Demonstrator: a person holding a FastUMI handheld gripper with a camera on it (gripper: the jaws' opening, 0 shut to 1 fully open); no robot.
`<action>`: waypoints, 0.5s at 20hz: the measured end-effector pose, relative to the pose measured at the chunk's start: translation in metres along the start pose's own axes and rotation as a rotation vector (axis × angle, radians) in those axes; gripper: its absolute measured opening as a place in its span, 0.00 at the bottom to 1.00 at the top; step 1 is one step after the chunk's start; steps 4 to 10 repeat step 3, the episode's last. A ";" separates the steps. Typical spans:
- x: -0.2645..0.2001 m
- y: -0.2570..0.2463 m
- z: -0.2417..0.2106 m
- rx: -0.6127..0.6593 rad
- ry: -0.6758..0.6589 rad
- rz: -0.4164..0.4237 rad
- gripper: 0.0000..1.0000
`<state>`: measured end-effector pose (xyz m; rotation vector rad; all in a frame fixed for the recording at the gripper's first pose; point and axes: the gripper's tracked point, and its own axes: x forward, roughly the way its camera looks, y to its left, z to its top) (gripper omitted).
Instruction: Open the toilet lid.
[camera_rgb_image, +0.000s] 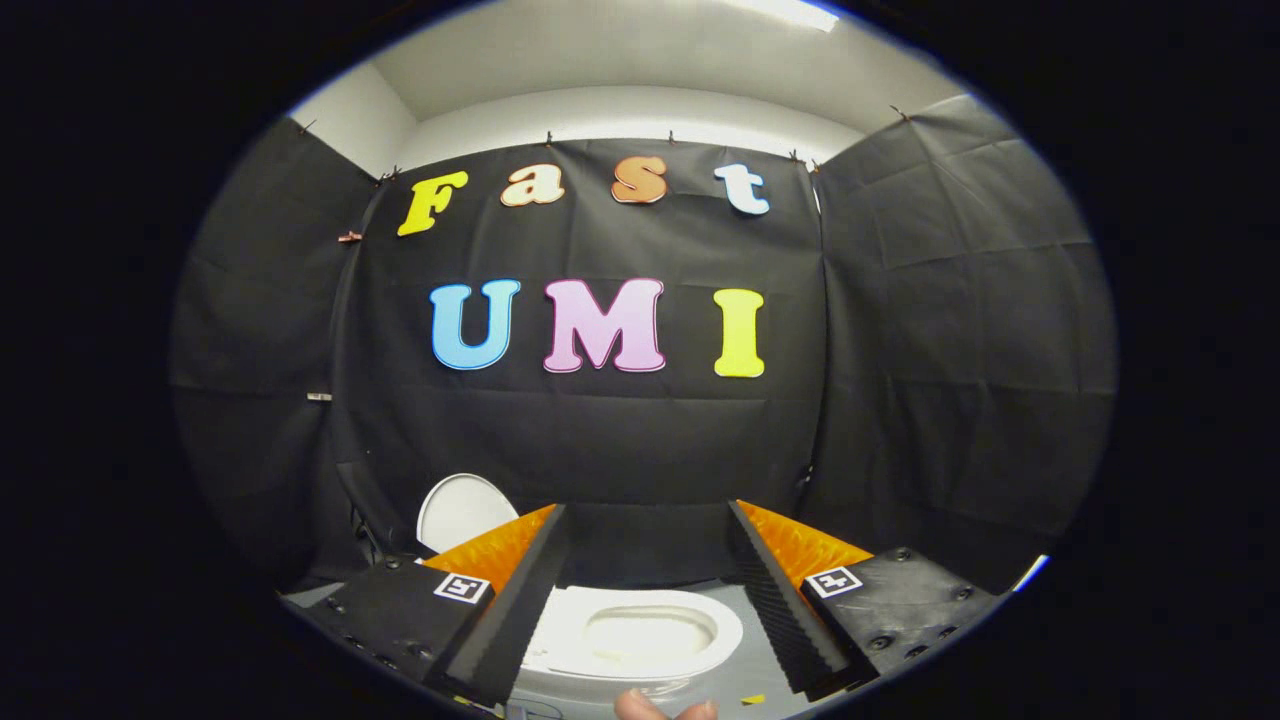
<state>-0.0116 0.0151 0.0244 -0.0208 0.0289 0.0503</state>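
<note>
A small white toilet (640, 635) sits low on the grey floor, seen between my two fingers and a little beyond them. Its bowl is uncovered and shows a pale inside. The white lid (460, 510) stands raised, leaning back against the black cloth wall, partly hidden behind my left finger. My gripper (648, 520) is open, its black ridged fingers (525, 590) spread wide with orange backing, holding nothing and hanging above the toilet without touching it.
Black cloth walls close the booth on three sides close behind the toilet. A person's fingertips (660, 708) show on the grey floor side just below the bowl. A small yellow mark (752, 699) lies on the floor near the right finger.
</note>
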 end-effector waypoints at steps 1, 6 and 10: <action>-0.003 -0.003 0.006 -0.017 -0.016 -0.014 0.98; -0.010 0.000 0.010 -0.024 -0.030 -0.022 0.98; -0.010 0.000 0.010 -0.024 -0.030 -0.022 0.98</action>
